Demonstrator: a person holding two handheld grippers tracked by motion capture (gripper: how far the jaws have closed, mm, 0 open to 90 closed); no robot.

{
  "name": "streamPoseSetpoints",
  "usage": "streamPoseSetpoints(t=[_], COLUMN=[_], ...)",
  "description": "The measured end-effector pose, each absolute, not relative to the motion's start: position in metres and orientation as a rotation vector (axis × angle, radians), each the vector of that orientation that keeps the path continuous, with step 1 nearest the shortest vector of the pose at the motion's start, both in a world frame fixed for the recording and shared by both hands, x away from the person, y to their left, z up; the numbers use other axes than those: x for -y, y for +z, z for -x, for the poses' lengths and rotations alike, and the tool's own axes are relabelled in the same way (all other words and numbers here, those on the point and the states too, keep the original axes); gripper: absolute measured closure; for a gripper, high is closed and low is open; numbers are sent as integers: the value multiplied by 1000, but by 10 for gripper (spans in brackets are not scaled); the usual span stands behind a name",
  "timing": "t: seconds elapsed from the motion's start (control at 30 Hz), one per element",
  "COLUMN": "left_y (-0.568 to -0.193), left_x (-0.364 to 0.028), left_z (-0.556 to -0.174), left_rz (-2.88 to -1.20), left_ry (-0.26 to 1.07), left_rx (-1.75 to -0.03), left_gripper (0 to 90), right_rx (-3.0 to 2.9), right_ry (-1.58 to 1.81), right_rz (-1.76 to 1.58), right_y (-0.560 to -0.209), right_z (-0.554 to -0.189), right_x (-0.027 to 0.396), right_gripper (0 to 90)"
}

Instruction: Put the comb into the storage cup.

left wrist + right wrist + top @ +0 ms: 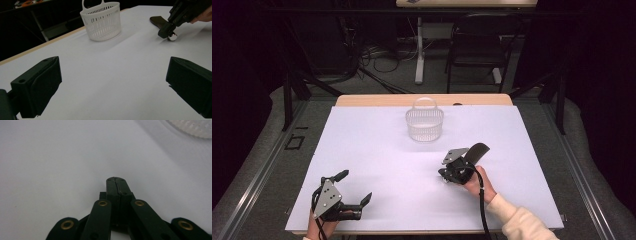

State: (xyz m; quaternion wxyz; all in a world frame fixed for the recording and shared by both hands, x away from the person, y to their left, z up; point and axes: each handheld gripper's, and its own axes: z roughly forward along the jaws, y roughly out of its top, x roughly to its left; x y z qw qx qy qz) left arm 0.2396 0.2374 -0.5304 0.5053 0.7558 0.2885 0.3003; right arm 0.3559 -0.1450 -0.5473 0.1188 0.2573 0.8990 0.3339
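A white plastic basket point(424, 125) with a handle stands upright at the table's far middle; it also shows in the left gripper view point(102, 21). My right gripper point(444, 174) is right of centre, its jaws pressed together and tipped down onto the white cover point(116, 180). In the left gripper view a small shiny metal thing point(172, 37) lies at that gripper's tip point(166, 32); I cannot tell whether it is held. A dark curved flat piece point(477, 150) lies just behind the gripper. My left gripper point(354, 187) is at the near left, open and empty point(113, 85).
A white sheet point(377, 150) covers the table, with a wooden edge point(377, 100) along the far side. Beyond it are a black chair point(477, 47), a table leg and cables on the floor. The basket's rim point(195, 127) shows in the right gripper view.
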Motion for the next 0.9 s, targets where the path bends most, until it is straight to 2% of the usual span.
streamPoseSetpoints(t=[0.9], left_y=[-530], left_x=[-237], left_z=[-239], left_rz=[-1825], left_ry=[719], left_rx=[-701], left_gripper=[2], right_rx=[-2690], right_ry=[926], right_rz=[-796], right_y=[-547], right_z=[-350], right_x=[157], right_gripper=[900])
